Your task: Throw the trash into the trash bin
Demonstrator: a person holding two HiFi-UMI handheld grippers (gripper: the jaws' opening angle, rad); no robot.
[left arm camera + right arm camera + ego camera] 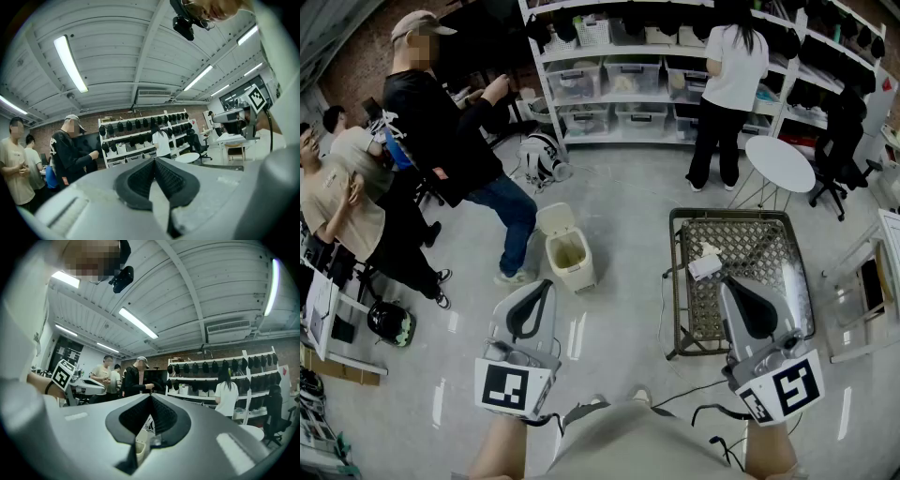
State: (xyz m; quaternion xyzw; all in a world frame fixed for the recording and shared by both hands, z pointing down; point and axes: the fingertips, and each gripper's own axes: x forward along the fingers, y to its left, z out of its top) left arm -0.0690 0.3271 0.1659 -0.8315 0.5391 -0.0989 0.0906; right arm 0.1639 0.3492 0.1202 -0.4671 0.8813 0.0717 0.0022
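trash (705, 266) just beyond right claw (732, 285) | left claw (547, 285), right claw: clenched, empty

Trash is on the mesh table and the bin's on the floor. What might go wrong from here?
The right gripper is shut. Unless it opens first, it would likely shove the white trash, which lies near the edge of the mesh table, onto the floor. A person in black stands right beside the trash bin and may block the approach.
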